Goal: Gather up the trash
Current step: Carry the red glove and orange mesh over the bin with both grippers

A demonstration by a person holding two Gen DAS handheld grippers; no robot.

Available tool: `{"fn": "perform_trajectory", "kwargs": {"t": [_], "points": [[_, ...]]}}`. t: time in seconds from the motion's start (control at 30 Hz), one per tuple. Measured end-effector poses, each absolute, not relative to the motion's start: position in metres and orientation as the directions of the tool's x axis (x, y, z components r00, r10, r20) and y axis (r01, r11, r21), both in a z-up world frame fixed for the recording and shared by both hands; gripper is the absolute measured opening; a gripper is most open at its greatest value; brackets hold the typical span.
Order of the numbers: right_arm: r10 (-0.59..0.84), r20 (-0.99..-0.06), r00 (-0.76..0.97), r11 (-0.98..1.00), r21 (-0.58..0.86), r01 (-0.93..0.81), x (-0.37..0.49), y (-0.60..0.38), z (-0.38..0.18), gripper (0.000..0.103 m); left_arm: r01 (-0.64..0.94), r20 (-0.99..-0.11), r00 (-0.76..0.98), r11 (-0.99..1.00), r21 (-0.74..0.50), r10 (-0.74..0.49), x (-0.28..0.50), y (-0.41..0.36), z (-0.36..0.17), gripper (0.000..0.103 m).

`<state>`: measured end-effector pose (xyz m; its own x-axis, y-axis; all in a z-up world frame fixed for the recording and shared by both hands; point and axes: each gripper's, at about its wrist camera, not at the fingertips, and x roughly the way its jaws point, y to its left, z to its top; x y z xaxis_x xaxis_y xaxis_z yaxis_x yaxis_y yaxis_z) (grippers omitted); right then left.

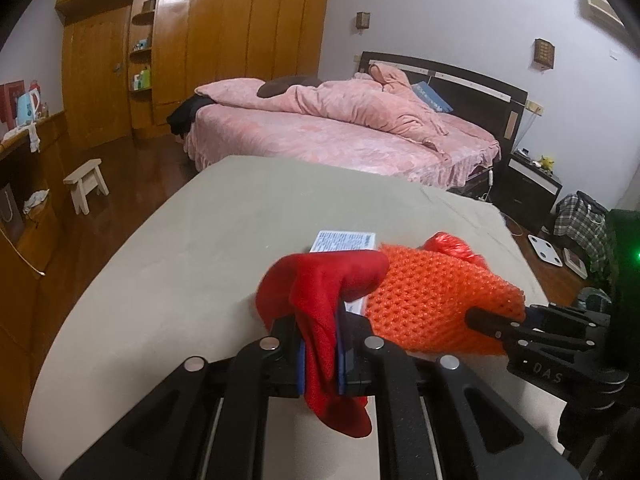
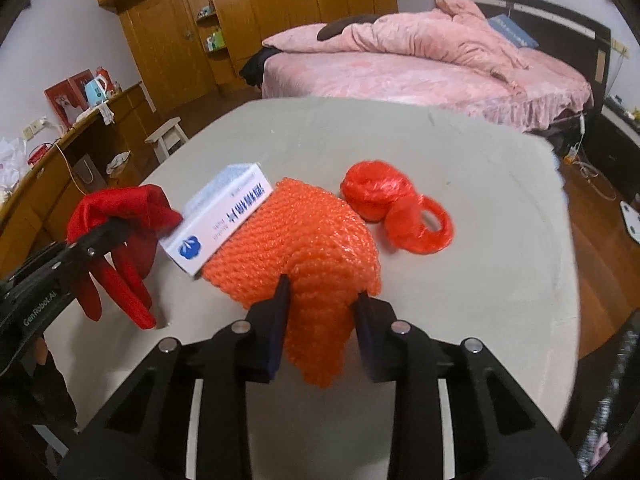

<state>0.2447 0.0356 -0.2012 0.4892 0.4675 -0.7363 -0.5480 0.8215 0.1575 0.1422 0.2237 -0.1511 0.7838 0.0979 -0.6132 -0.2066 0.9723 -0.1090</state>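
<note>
Both my grippers hold trash over the grey-covered table (image 2: 480, 264).

My left gripper (image 1: 320, 344) is clamped tight on a red cloth bag (image 1: 320, 300). My right gripper (image 2: 322, 316) pinches the near end of the orange foam net (image 2: 316, 240); its far end props up a white box (image 2: 218, 216). A red twine ball (image 2: 376, 190) lies just beyond, toward the table's far right edge.
</note>
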Motion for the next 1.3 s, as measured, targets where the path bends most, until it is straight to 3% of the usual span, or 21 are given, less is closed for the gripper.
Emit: {"fn": "perform_trajectory", "kwargs": {"t": [1.3], "points": [[0.407,-0.572,0.713,0.904,0.138,-0.405,0.178,-0.109,-0.086,0.03,0.001,-0.47,0.881,0.995,-0.095,-0.046,0.115,0.099,-0.054,0.011]]}}
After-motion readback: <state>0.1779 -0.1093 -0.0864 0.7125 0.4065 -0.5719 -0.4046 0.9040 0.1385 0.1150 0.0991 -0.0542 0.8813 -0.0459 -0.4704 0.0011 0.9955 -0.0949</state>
